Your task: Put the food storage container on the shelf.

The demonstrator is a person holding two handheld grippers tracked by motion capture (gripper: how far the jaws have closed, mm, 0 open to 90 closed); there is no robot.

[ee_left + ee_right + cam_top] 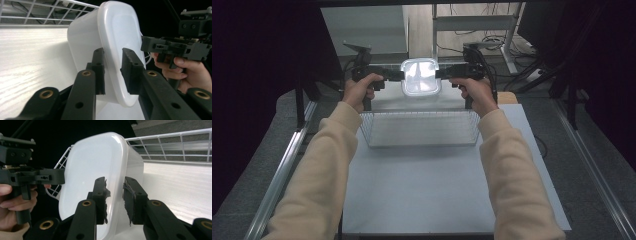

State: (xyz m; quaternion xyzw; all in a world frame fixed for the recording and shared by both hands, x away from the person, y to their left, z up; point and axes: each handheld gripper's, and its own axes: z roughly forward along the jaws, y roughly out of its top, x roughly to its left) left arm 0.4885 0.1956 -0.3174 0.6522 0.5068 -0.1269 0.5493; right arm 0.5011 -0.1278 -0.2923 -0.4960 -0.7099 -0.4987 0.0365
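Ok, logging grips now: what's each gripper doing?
Left gripper: shut on the white container rim.
Right gripper: shut on the same container's opposite rim.

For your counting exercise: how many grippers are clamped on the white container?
2. The left gripper grips the rim on the left side of the white container; the right gripper grips its right side.

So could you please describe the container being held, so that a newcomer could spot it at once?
Look beyond the far side of the wire basket on the white table. There, held above it between the left tongs and right tongs, is a translucent white plastic box with rounded corners and a lid, the one solid-walled item.
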